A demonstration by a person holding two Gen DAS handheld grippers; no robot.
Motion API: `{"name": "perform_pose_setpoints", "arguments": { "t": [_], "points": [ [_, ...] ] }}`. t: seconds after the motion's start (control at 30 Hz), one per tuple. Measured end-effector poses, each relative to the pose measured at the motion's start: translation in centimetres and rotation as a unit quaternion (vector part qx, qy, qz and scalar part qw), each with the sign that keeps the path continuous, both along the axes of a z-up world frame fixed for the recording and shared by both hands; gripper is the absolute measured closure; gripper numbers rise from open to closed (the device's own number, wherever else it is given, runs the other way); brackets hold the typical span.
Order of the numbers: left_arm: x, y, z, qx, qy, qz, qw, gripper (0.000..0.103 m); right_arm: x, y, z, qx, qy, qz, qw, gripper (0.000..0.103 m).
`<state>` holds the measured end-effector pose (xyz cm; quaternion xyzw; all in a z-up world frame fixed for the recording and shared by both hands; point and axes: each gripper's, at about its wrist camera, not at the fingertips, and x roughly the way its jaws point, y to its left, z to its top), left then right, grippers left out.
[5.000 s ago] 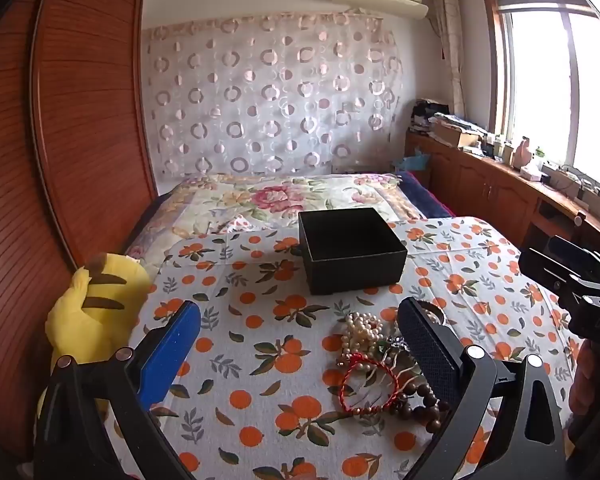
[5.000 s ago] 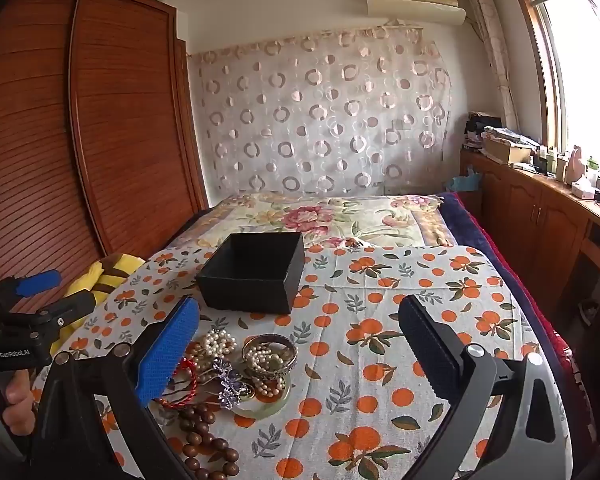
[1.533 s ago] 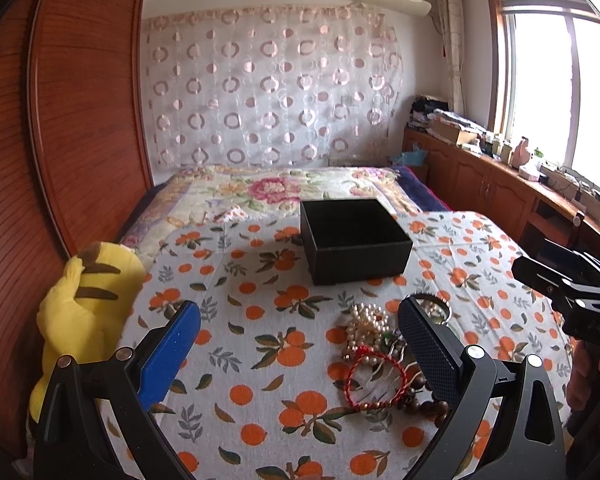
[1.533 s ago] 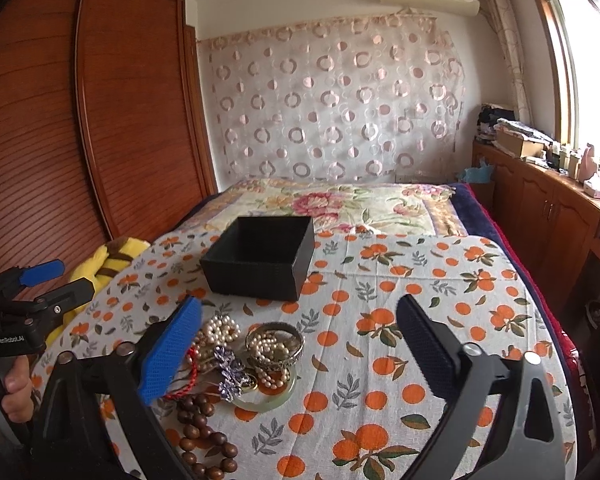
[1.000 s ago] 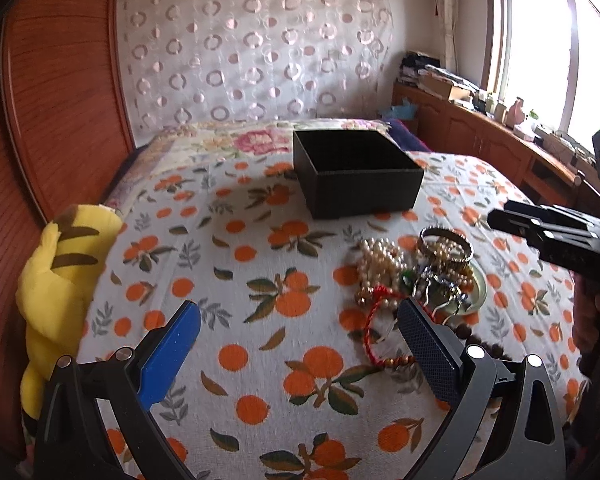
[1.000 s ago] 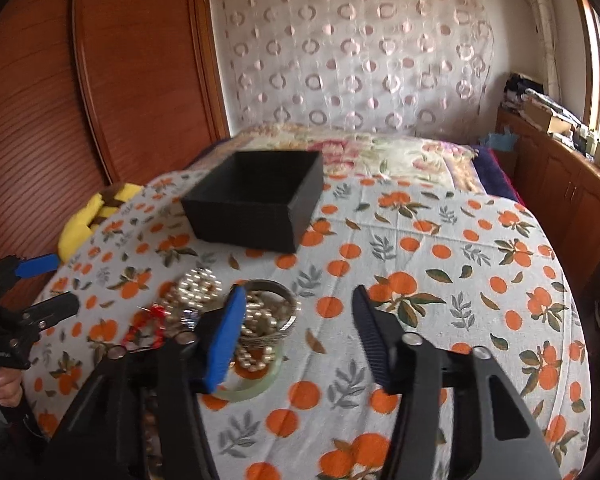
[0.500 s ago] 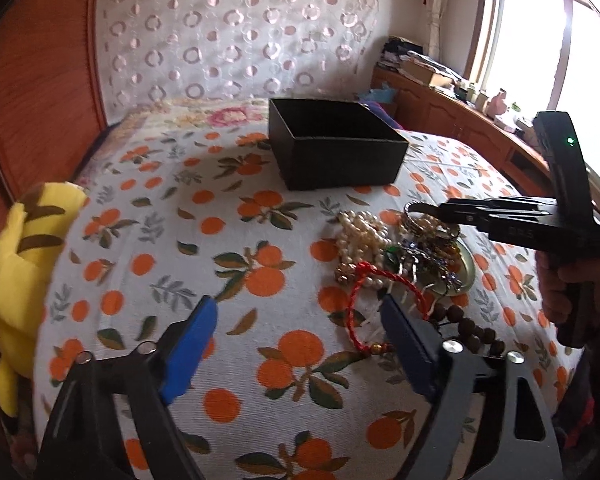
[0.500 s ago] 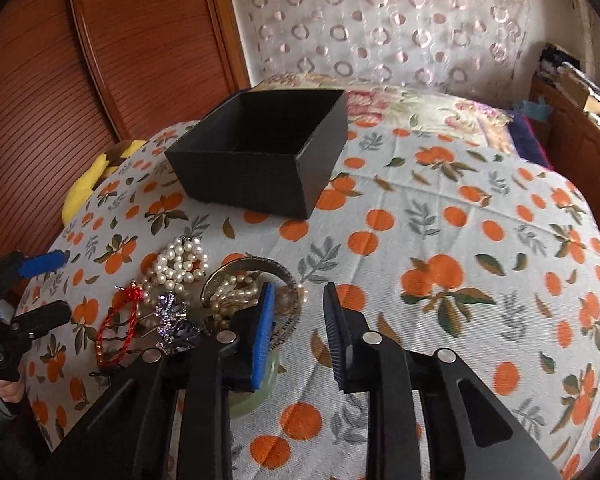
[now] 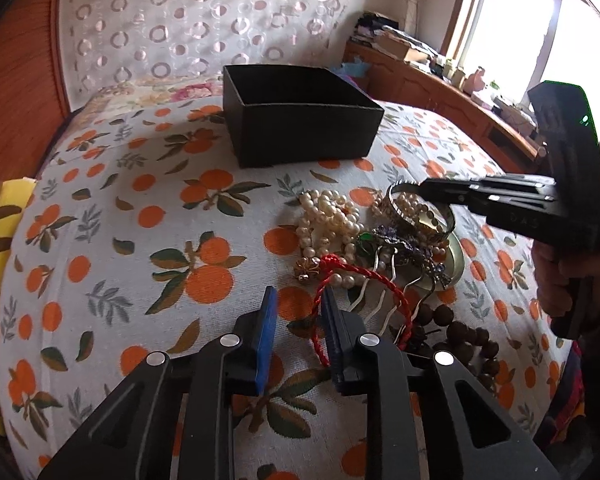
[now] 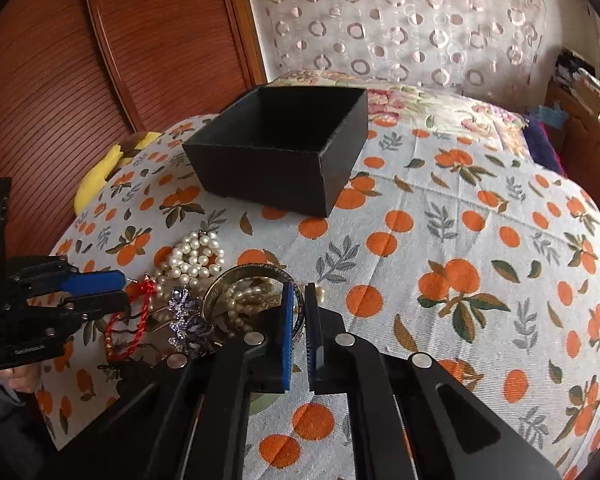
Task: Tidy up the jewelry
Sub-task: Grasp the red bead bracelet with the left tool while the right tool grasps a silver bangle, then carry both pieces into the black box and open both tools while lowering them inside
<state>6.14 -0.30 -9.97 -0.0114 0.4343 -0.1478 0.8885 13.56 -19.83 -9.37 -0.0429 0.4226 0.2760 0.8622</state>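
Both hand-held grippers lowered onto a jewelry pile on an orange-print bed.

The left hand-held gripper (image 9: 298, 300) has just been narrowing, a red cord bracelet (image 9: 364, 280) lying against one pad, not pinched. The right hand-held gripper (image 10: 299, 294) is pressed onto the silver bangle (image 10: 256, 276) rim. The black box (image 10: 284, 148) is seen at 12 o'clock of the pile.

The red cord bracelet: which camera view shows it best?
The left wrist view. There the red cord bracelet lies close and its loop is nearly whole, curving past the left gripper. In the right wrist view it is small, near the left edge, partly hidden behind that gripper.
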Motion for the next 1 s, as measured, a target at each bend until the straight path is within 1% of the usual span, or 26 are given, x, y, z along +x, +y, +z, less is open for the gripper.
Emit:
{"name": "perform_pose_setpoints", "arguments": {
  "t": [0.13, 0.17, 0.23, 0.3, 0.43, 0.5, 0.83, 1.0],
  "points": [
    [0.0, -0.8, -0.1, 0.014, -0.004, -0.01, 0.9998, 0.082, -0.2, -0.6, 0.6, 0.003, -0.01, -0.007, 1.0, 0.097],
    [0.0, -1.0, -0.1, 0.02, -0.006, -0.01, 0.9997, 0.084, -0.3, -0.8, 0.7, 0.004, -0.012, -0.008, 1.0, 0.097],
    [0.2, -1.3, -0.1, 0.033, -0.01, -0.009, 0.9994, 0.09, -0.5, -1.0, 1.0, 0.006, -0.016, -0.009, 1.0, 0.097],
    [0.3, -1.3, -0.1, 0.037, -0.009, -0.01, 0.9992, 0.1, -0.7, -1.1, 1.3, 0.009, -0.02, -0.008, 1.0, 0.097],
    [0.2, -1.4, 0.0, 0.043, -0.014, -0.014, 0.9989, 0.101, -1.1, -1.1, 1.7, 0.012, -0.027, -0.006, 1.0, 0.097],
    [-0.1, -1.2, 0.6, 0.034, -0.023, -0.011, 0.9991, 0.101, -1.3, -1.2, 1.9, 0.013, -0.029, -0.006, 0.999, 0.097],
    [-1.4, -0.1, 5.3, 0.014, -0.085, 0.012, 0.9962, 0.101, -1.7, -1.1, 3.3, 0.018, -0.051, -0.011, 0.998, 0.097],
    [-0.8, 0.4, 6.8, 0.006, -0.103, 0.023, 0.9944, 0.101, -1.1, -1.2, 4.1, 0.024, -0.059, -0.017, 0.998, 0.097]
  ]
}}
